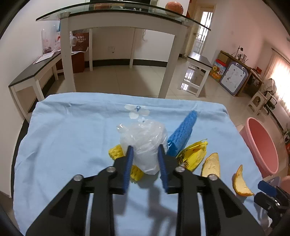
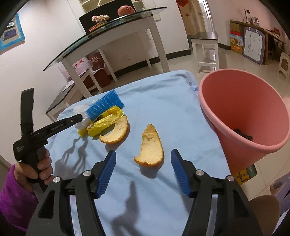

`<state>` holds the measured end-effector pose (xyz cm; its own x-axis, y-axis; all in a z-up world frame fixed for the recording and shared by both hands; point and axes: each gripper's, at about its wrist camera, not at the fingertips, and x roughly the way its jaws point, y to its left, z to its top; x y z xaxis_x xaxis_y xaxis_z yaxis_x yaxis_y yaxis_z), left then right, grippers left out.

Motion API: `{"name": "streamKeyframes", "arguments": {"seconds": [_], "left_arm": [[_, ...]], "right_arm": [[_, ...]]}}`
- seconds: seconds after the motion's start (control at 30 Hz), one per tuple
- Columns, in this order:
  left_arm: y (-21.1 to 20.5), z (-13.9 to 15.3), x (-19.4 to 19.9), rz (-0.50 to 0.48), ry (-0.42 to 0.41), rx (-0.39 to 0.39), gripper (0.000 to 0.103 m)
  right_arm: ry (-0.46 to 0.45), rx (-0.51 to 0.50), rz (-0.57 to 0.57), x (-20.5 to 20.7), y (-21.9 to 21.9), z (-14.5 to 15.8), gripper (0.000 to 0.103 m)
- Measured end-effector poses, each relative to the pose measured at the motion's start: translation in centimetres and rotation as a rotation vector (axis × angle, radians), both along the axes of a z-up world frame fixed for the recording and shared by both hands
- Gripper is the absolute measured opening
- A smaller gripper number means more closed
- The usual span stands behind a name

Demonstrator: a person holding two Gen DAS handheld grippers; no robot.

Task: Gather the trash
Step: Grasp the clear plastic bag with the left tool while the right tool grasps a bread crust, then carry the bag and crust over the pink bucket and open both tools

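Observation:
A crumpled clear plastic bag (image 1: pixel 145 138) lies on the light blue cloth (image 1: pixel 72 136), and my left gripper (image 1: pixel 145 147) is shut on it, with the bag filling the gap between the blue pads. Beside the bag are a blue foam net (image 1: pixel 183 132), a yellow wrapper (image 1: pixel 194 154) and two orange peels (image 1: pixel 212 165) (image 1: pixel 241 183). My right gripper (image 2: pixel 143 151) is open just above the cloth, and the nearer orange peel (image 2: pixel 150 145) lies between and just ahead of its fingertips, untouched. The other peel (image 2: pixel 116 132) rests against the yellow wrapper (image 2: pixel 103 123).
A pink bin (image 2: pixel 244 109) stands off the right edge of the cloth-covered table, with something dark at its bottom. A glass-topped table (image 1: pixel 117 16), a low bench (image 1: pixel 32 72) and a stool (image 1: pixel 197 72) stand beyond. A hand in a purple sleeve (image 2: pixel 36 168) holds the left gripper.

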<state>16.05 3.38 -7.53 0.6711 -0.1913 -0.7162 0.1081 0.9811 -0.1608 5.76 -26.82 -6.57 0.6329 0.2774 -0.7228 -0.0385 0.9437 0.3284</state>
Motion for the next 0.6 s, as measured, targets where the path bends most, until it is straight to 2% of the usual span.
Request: {"name": "streamKeyframes", "arguments": {"seconds": [0.1, 0.43, 0.5, 0.6], "left_arm": [[0.3, 0.4, -0.4, 0.007, -0.015, -0.005, 0.017], [1.6, 3.1, -3.7, -0.002, -0.073, -0.055, 0.017], [1.7, 3.6, -4.2, -0.004, -0.082, -0.058, 0.017], [1.7, 4.1, -5.2, -0.006, -0.090, -0.057, 0.017]], "right_arm": [[0.021, 0.003, 0.003, 0.4, 0.2, -0.4, 0.062], [0.103, 0.010, -0.027, 1.4, 0.2, -2.0, 0.060], [0.110, 0.017, -0.036, 1.6, 0.2, -2.2, 0.054], [0.120, 0.018, -0.046, 1.8, 0.1, -2.5, 0.040]]}}
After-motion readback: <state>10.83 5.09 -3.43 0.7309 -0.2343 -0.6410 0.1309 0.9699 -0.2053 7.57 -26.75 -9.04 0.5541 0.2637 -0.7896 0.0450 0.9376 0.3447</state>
